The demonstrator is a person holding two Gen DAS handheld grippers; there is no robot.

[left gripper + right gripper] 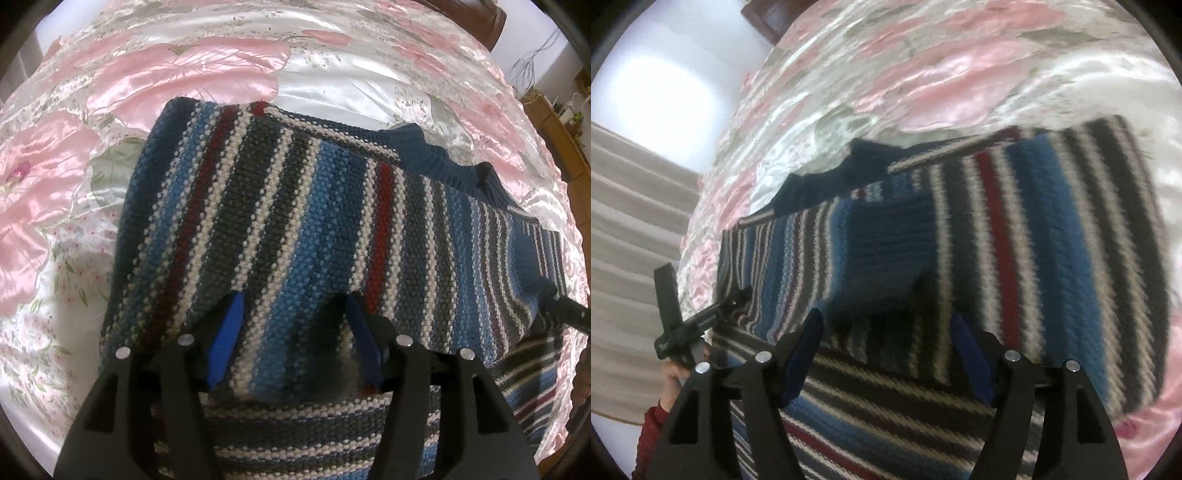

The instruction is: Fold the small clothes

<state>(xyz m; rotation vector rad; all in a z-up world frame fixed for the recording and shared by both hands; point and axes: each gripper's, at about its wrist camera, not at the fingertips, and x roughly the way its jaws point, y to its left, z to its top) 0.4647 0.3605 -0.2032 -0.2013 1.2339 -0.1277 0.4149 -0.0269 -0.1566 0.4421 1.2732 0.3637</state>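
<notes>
Both grippers, left (295, 332) and right (886, 347), hang over the sweater (280, 206) on the bed (332, 81), fingers released. I'd pinch both layers at the edge, then fold evenly.

Left gripper (295, 301) jaws spread wide, blue-padded fingers (226, 334) pointing forward and down. Right gripper (886, 321) same pose, jaws apart, nothing between them. Left hand (677, 373) grips its handle at the right view's lower left edge (red knit sleeve (650, 439) at the wrist).
</notes>
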